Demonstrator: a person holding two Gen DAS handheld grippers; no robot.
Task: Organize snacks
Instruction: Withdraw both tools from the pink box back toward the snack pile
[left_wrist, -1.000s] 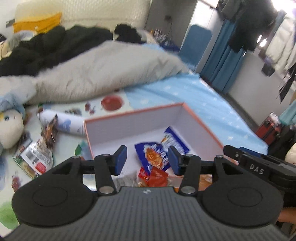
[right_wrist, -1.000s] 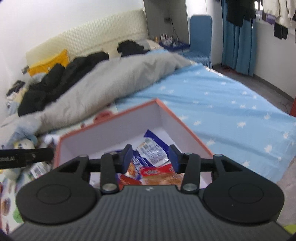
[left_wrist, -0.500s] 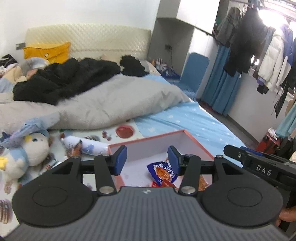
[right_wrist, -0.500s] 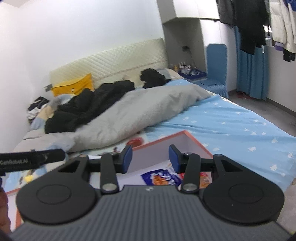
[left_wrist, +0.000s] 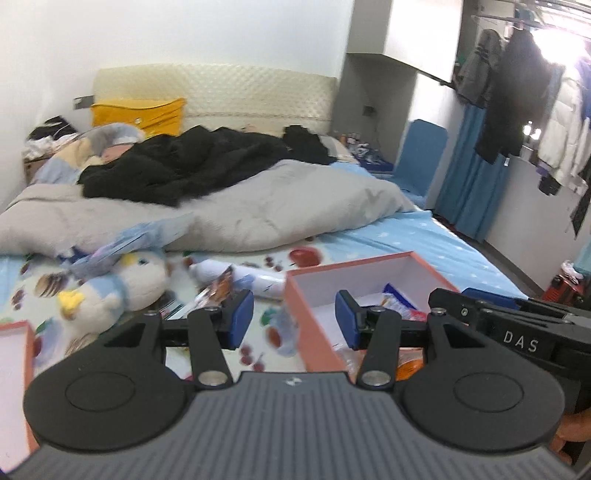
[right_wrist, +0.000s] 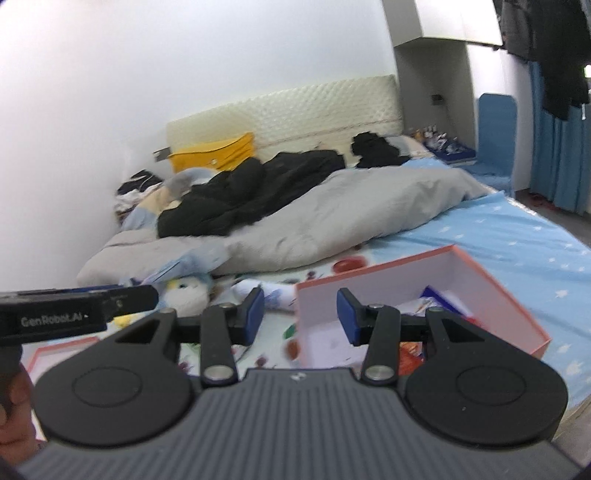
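An orange-rimmed box with a white inside lies on the bed, holding several snack packets such as a blue one. My left gripper hovers above and short of the box's left corner, open, with nothing between its blue pads. In the right wrist view the same box sits low on the right with the packets inside. My right gripper hangs open and empty over its left wall. A loose packet and a white tube lie left of the box.
A plush toy rests left of the loose packet. An orange-edged lid lies at the near left. A grey duvet and black clothes cover the far bed. Coats hang over blue curtains on the right.
Both grippers have pulled back and risen away from the box, tilting up, so the box now sits lower and smaller and the headboard and wall show. The jaws keep the same gap.
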